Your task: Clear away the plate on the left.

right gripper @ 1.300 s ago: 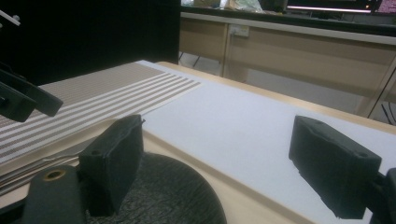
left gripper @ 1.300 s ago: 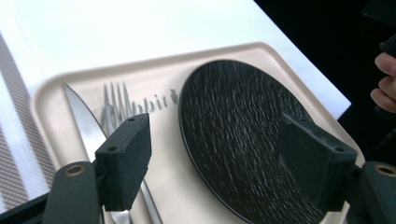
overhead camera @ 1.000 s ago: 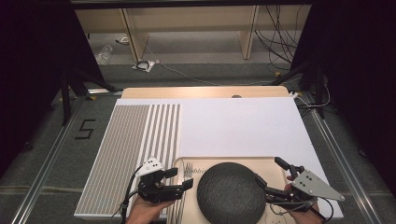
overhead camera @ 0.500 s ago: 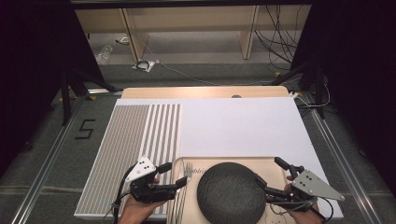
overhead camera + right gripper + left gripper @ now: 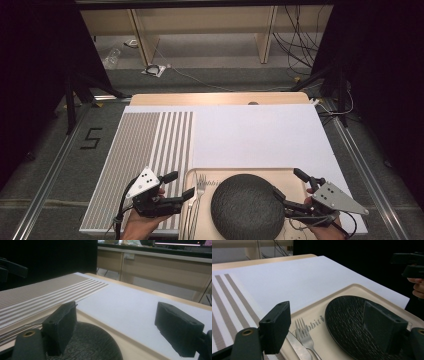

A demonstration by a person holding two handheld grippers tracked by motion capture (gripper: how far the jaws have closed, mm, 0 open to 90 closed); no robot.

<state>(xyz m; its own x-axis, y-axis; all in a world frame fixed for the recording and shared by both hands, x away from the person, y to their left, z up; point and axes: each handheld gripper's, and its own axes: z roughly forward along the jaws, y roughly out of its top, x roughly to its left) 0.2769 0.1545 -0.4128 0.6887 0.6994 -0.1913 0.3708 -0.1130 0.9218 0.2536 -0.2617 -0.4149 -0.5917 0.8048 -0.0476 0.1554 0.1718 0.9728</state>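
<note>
Left tool: my left tool hovers at the left edge of the tray with its jaws spread wide and nothing between them; in the left gripper view the fork and part of the plate sit in the gap ahead.
Right tool: jaws also wide and empty, low at the right rim of the plate; the right gripper view looks across the plate's dark top, one jaw over the rim, the other out over the white mat.
Plate: a round, black, rough-textured plate lies flat in the middle of the tray, between the two tools.
Cutlery: a silver metal fork, tines away from me, lies just left of the plate on the tray; a silver knife blade lies beside it, close under my left tool.
Tray: a beige rectangular tray at the near edge of the tabletop, resting on the white mat.
Mats: a plain white mat on the right, a brown-and-white striped placemat on the left.
Step in hand: I judge this as the approach, before any grasp; left lined up on the cutlery, right on the plate.
Next move: lower the left tool over the fork handle and close on it; bring the right jaws around the plate rim, keeping it level.
</note>
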